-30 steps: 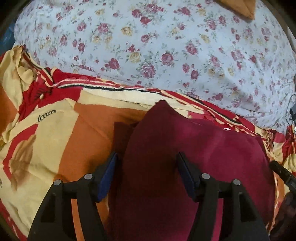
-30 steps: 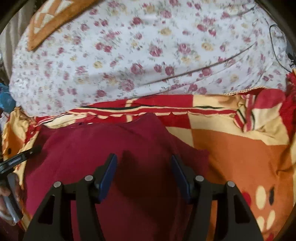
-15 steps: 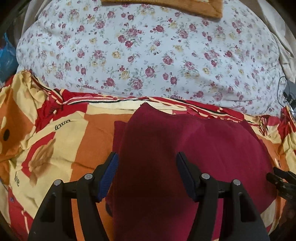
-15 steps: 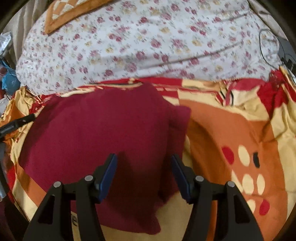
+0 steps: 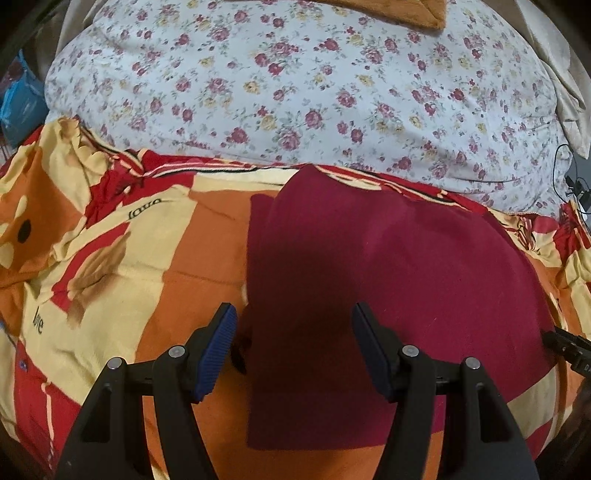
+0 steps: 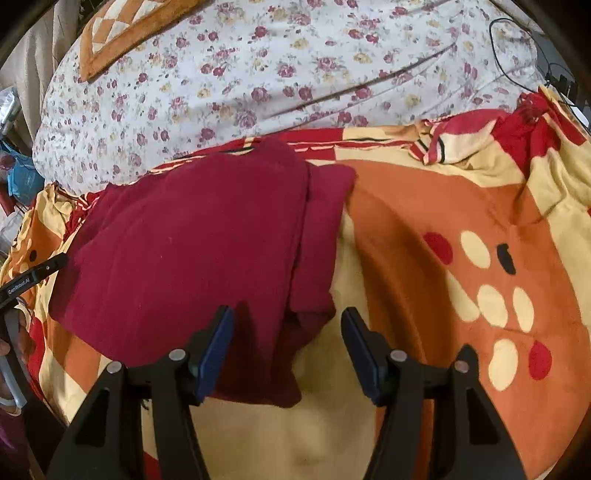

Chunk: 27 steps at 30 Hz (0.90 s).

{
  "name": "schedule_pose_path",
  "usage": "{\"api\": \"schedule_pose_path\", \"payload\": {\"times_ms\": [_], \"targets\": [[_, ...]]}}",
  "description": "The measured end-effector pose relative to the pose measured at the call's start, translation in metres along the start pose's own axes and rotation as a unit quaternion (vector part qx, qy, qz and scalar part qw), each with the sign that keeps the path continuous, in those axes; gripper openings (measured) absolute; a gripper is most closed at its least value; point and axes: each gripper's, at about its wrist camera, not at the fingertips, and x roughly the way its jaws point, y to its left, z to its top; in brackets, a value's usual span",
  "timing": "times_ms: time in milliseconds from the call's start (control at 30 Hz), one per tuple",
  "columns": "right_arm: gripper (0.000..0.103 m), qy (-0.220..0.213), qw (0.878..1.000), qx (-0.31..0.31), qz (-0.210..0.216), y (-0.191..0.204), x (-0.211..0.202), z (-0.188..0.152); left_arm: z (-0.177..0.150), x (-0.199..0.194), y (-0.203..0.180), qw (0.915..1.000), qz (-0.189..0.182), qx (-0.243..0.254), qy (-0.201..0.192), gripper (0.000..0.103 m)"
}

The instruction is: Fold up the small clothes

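A: Obs., both wrist views. Maroon garment (image 5: 388, 280) lies flat on the patterned bedsheet (image 5: 177, 258), roughly mid-bed, far edge just short of the floral pillow (image 5: 295, 92). One side looks folded over already; a narrower layer shows along its edge (image 6: 321, 236).

B: Tool states?

A: Left tool (image 5: 293, 350) jaws apart, nothing clamped. It hangs above the garment's near-left part, one pad over the sheet beside the cloth edge, the other over cloth. Right tool (image 6: 286, 354) also apart and empty, jaws either side of the garment's near-right corner. Whether any pad touches cloth, we can't tell.

B: Why that placement?

A: Our read: each tool sits at one near corner, so we're set up for a two-corner pinch, then carrying the near edge toward the pillow. That's a judgement, not seen.

B: Surroundings / obstructions?

A: Orange patterned cushion (image 6: 122, 33) at top of pillow, cable (image 6: 517, 48) far right on the pillow side, blue bag (image 5: 14, 99) off the bed's left. All well apart from the garment. Each tool's black tip shows at the other view's edge (image 6: 33, 277), so they're near each other. Main nuisance we expect: wrinkled, soft sheet under the cloth; pads may nip sheet along with garment.
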Motion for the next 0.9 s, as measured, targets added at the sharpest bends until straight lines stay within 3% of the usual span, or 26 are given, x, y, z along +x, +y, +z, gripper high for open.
{"api": "schedule_pose_path", "payload": {"times_ms": [267, 300, 333, 433, 467, 900], "targets": [[0.063, -0.002, 1.0, -0.009, -0.01, 0.008, 0.009, 0.0, -0.014, 0.004, 0.013, 0.9997, -0.004, -0.018, 0.015, 0.055], [0.059, -0.003, 1.0, -0.018, -0.012, 0.009, 0.01, 0.0, -0.016, 0.006, 0.015, 0.9996, -0.007, -0.022, 0.019, 0.055], [0.041, -0.006, 1.0, -0.024, -0.018, 0.009, 0.009, 0.0, -0.018, 0.007, 0.017, 0.9994, -0.009, -0.026, 0.022, 0.055], [0.012, -0.02, 0.999, -0.026, -0.006, 0.005, -0.004, -0.002, -0.025, 0.008, 0.027, 0.9984, -0.02, -0.045, 0.028, 0.055], [0.008, -0.019, 1.0, -0.024, 0.005, 0.002, -0.007, -0.003, -0.026, 0.007, 0.028, 0.9982, -0.021, -0.049, 0.028, 0.055], [0.008, -0.009, 0.999, -0.044, -0.029, 0.008, -0.016, -0.019, -0.029, 0.006, 0.04, 0.9954, -0.039, -0.086, 0.016, 0.055]]}}
